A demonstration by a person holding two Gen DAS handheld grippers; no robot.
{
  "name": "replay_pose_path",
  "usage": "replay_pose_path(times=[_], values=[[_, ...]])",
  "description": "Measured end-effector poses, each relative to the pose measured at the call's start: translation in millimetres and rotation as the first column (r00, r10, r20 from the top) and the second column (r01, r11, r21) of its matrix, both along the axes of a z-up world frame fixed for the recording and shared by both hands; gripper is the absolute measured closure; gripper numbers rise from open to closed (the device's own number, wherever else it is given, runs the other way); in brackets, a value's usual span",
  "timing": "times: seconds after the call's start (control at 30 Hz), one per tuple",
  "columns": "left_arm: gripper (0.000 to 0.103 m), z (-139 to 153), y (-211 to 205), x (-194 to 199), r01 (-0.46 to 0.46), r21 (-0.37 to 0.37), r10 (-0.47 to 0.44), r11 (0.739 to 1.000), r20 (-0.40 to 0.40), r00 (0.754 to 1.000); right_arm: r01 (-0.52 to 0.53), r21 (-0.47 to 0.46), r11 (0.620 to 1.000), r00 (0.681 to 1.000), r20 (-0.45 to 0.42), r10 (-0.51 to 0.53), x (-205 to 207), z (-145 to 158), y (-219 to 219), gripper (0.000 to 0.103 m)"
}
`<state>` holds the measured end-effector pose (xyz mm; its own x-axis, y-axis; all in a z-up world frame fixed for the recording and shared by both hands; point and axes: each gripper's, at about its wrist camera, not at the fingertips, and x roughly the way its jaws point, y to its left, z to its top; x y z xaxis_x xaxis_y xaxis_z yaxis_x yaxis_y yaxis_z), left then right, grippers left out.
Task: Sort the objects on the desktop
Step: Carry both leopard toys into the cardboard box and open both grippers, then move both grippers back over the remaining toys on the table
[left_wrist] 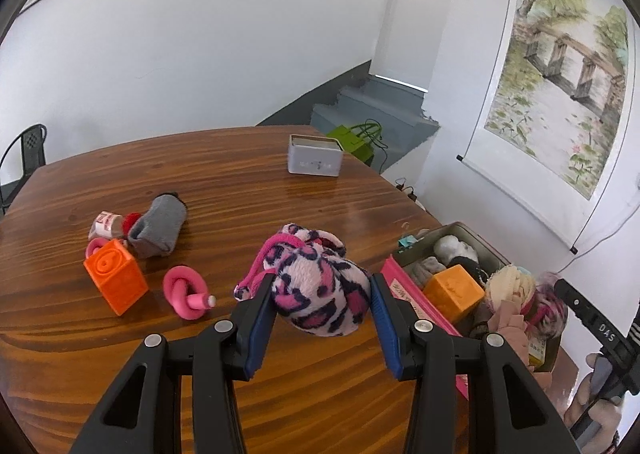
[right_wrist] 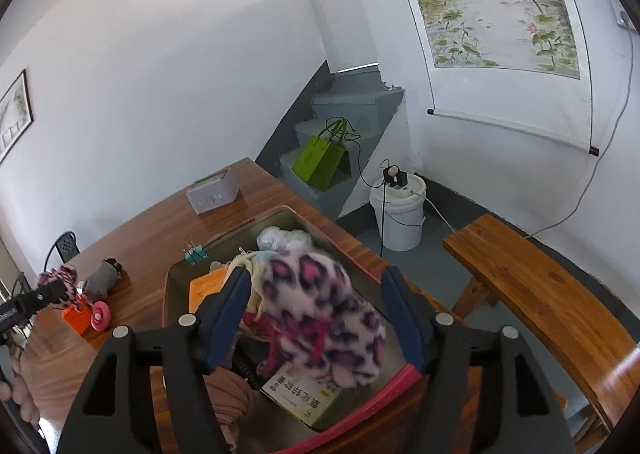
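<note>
In the left wrist view my left gripper [left_wrist: 323, 294] stands open around a pink leopard-print plush sock [left_wrist: 320, 282] lying on the wooden table [left_wrist: 240, 190]; the blue pads are at its sides. In the right wrist view my right gripper [right_wrist: 316, 306] is open above the metal tray [right_wrist: 280, 214], and a second leopard-print plush sock [right_wrist: 320, 318], blurred, lies between the pads on the tray's contents. On the table left of the first sock are an orange block [left_wrist: 116, 282], a pink knotted toy [left_wrist: 188, 290] and a grey sock [left_wrist: 160, 230].
The tray [left_wrist: 460, 230] at the table's right edge holds an orange block [left_wrist: 454, 290], rolled socks and a yellow booklet [right_wrist: 304, 394]. A white tin box [left_wrist: 315, 155] stands at the back. Teal binder clips [right_wrist: 195, 254] lie beside the tray. A wooden bench [right_wrist: 540, 294] stands right.
</note>
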<state>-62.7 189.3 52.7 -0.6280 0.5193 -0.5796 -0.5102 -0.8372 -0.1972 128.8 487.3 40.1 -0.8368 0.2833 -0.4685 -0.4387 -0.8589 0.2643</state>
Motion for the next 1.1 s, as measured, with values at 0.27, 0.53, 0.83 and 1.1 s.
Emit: replay_pose_path(times=[0.27, 0.53, 0.83, 1.1], values=[[0.056, 8.4, 50.8, 1.1, 0.094, -0.024, -0.094, 0.995, -0.022, 0.995, 0.019, -0.005, 1.0, 0.996, -0.082, -0.02, 18.4, 9.7, 2.3, 0.025], [0.056, 9.3, 120.4, -9.3, 0.211, -0.035, -0.211, 0.977, 0.001, 0.977, 0.043, -0.041, 0.998, 0.993, -0.104, -0.047, 34.7, 10.6, 10.2, 0.025], [0.056, -2.5, 187.8, -24.5, 0.31, -0.063, -0.305, 0.949, 0.085, 0.949, 0.066, -0.056, 0.996, 0.992, -0.103, -0.072, 43.4, 6.7, 15.3, 0.025], [0.031, -11.5, 199.6, -25.0, 0.342, -0.074, -0.332, 0.937, 0.115, 0.936, 0.06, -0.061, 0.996, 0.993, -0.097, -0.066, 38.3, 3.1, 12.4, 0.025]])
